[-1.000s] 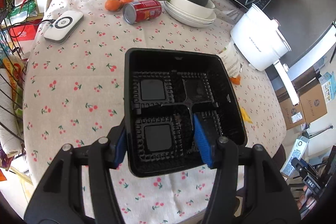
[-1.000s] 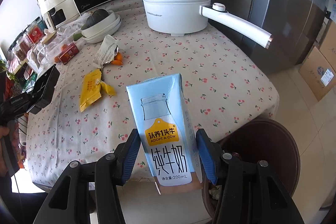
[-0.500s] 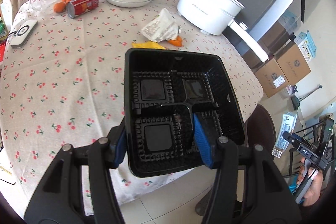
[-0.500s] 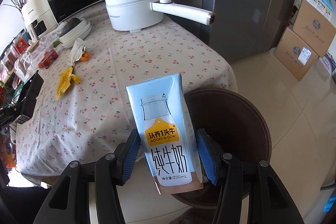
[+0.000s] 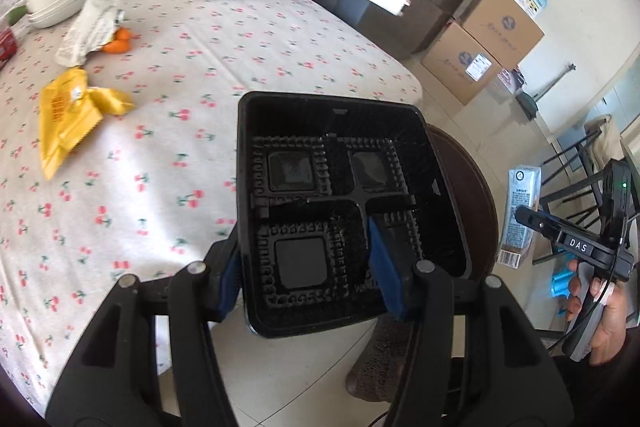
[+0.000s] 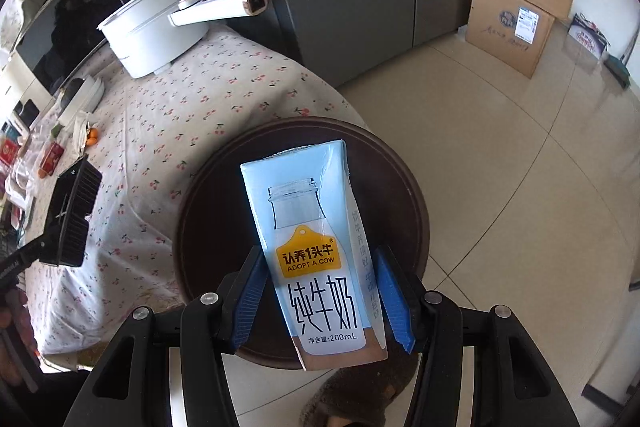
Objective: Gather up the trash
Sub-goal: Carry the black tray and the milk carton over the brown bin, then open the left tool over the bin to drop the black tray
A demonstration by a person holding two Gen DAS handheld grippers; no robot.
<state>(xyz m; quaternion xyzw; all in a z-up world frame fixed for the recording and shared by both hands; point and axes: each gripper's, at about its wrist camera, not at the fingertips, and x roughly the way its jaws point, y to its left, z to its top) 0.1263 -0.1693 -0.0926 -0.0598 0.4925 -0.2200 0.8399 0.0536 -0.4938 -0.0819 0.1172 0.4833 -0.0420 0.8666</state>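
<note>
A cherry-print tablecloth (image 5: pixel 168 131) is seen on the left, with a dark round bin (image 6: pixel 404 187) on the tiled floor beside it. Since 1 second ago, both views have swung from the tabletop to the bin, so dropping seems close. The left gripper (image 5: pixel 310 269) is clamped on the black tray (image 5: pixel 344 227); the right gripper (image 6: pixel 322 301), angled downward, is clamped on the milk carton (image 6: pixel 316 251) above the bin.
</note>
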